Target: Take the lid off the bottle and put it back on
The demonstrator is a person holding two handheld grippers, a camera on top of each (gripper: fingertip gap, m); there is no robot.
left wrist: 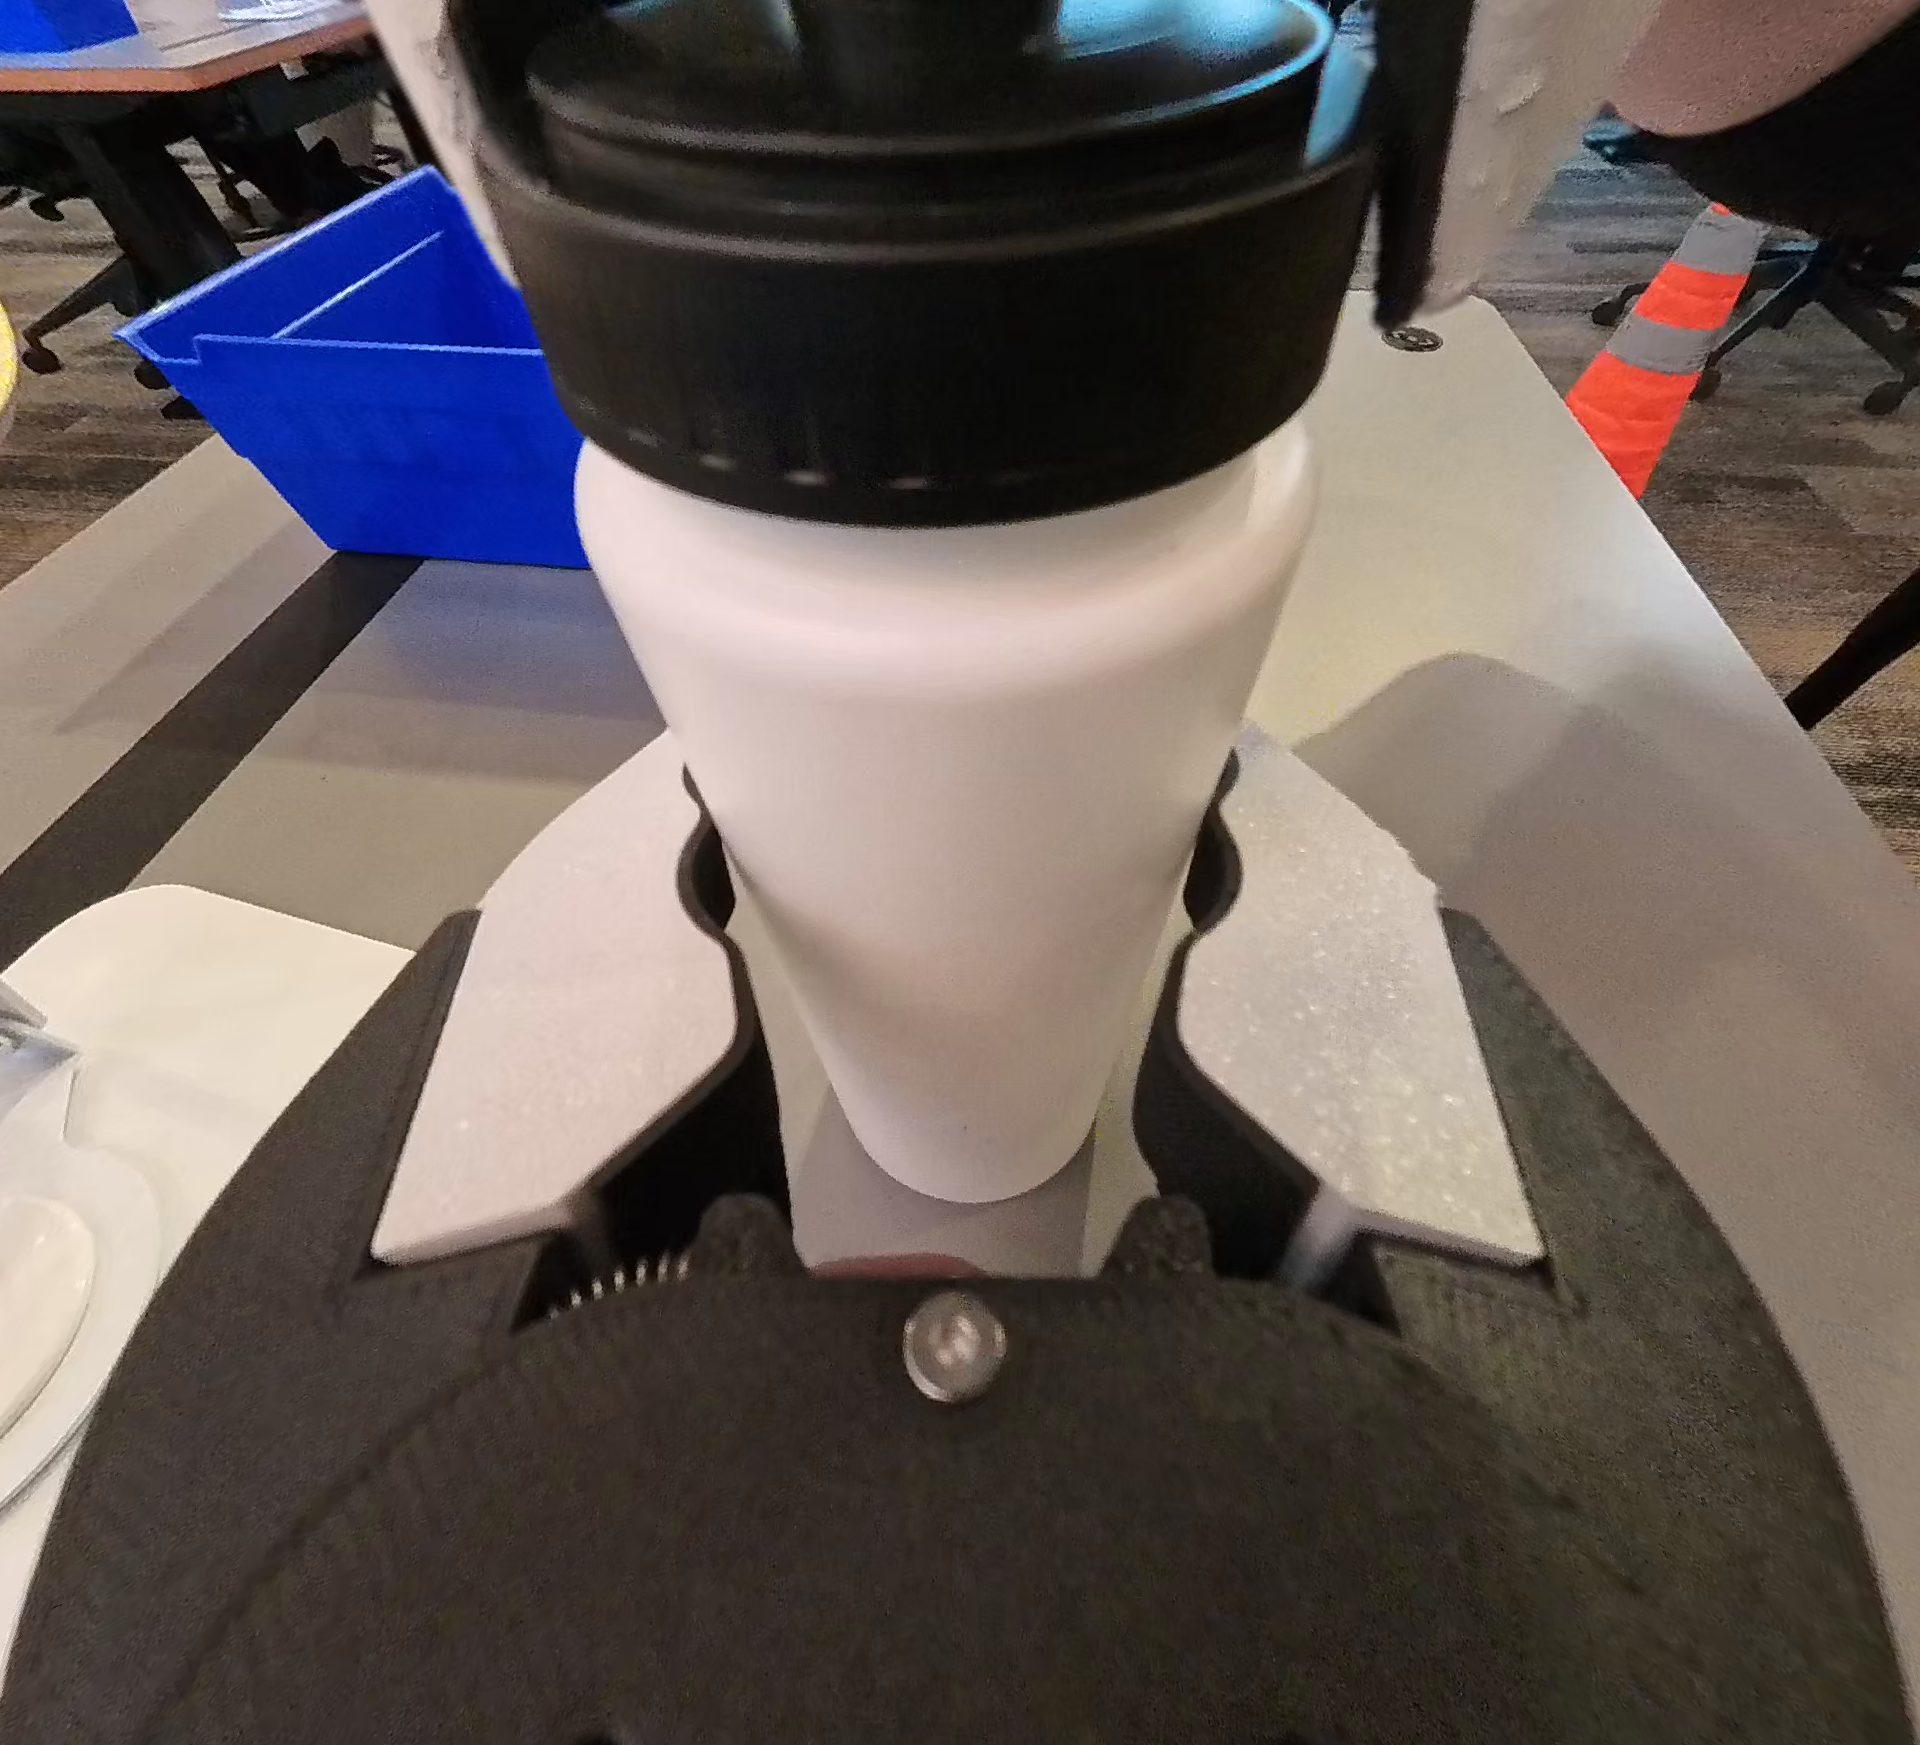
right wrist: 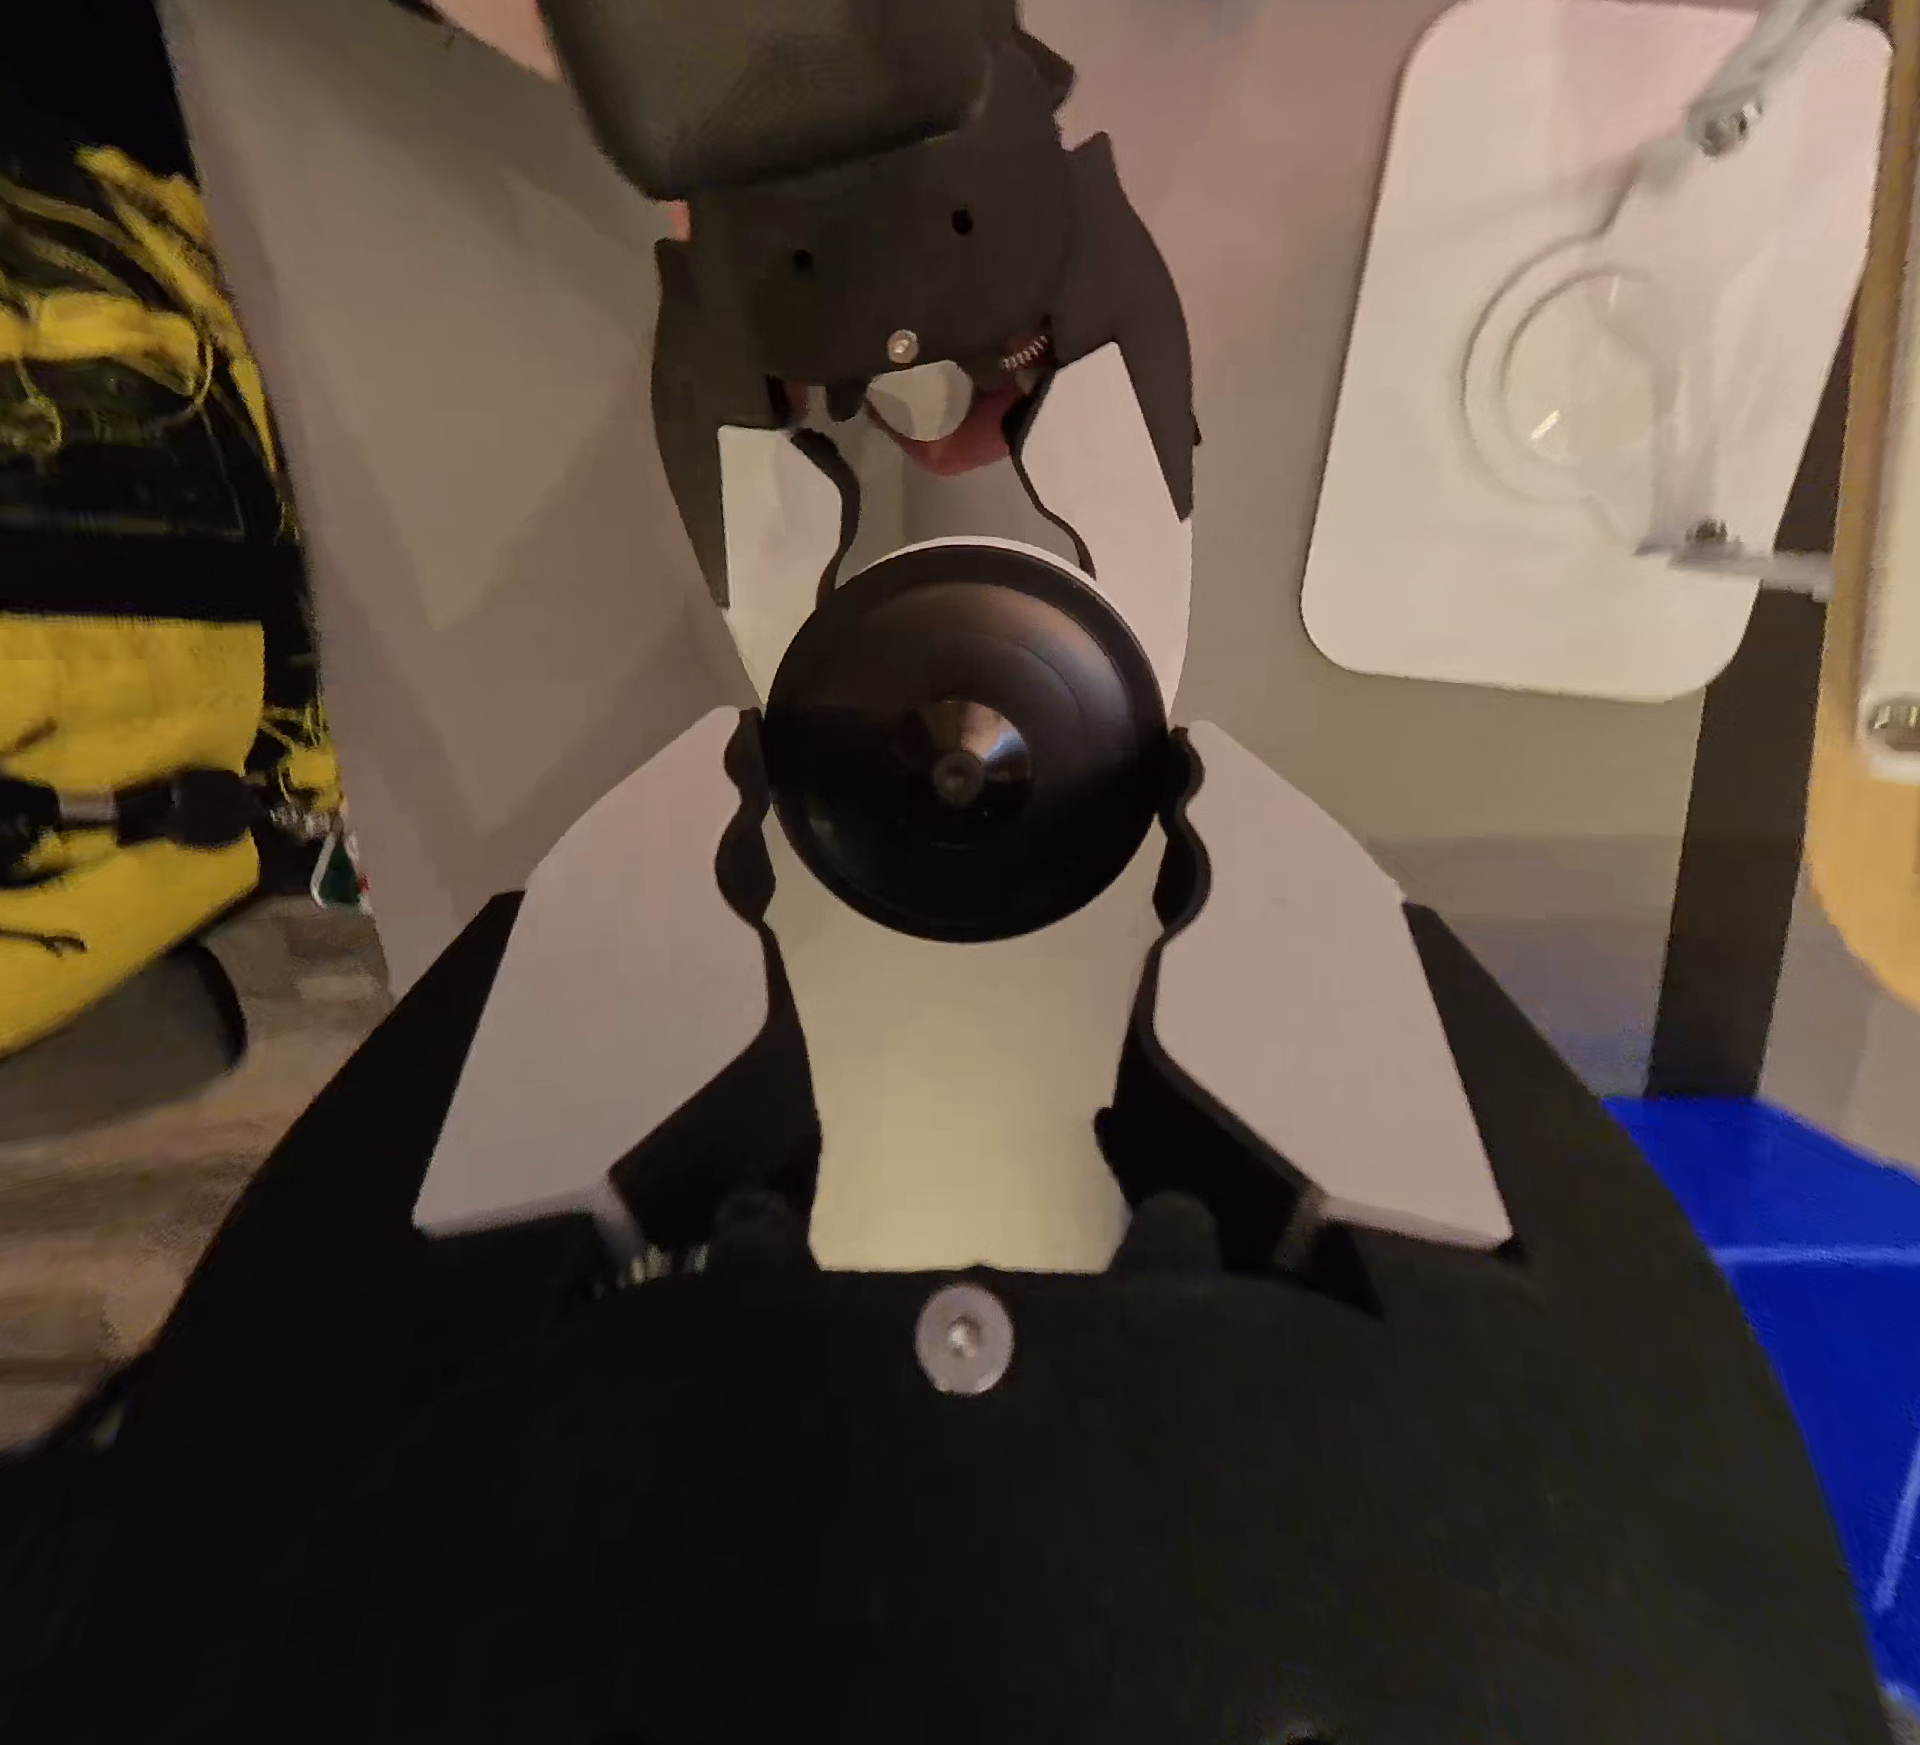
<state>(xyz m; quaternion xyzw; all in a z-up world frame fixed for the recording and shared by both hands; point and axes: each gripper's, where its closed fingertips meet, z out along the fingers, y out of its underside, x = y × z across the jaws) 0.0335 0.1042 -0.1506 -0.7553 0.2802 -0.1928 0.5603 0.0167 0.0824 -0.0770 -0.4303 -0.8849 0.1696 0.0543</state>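
**Bottle gripped at body and lid on the grey table**

The grey table [left wrist: 1558,656] is taken as the landmark; on it the white bottle [left wrist: 935,760] is stood upright, near the middle. A blue bin [left wrist: 395,407] is seen at the table's far left edge, and an orange traffic cone [left wrist: 1662,334] on the carpet beyond its right edge. A white pad [right wrist: 1538,345] carrying a clear fixture is laid on the table near the bottle.

The bottle's lower body is clasped by the left gripper [left wrist: 961,848], its fingers pressed against both sides. The black lid [right wrist: 961,745] is seated on the bottle's neck and is pinched from above by the right gripper [right wrist: 961,760], its fingers closed against the rim.
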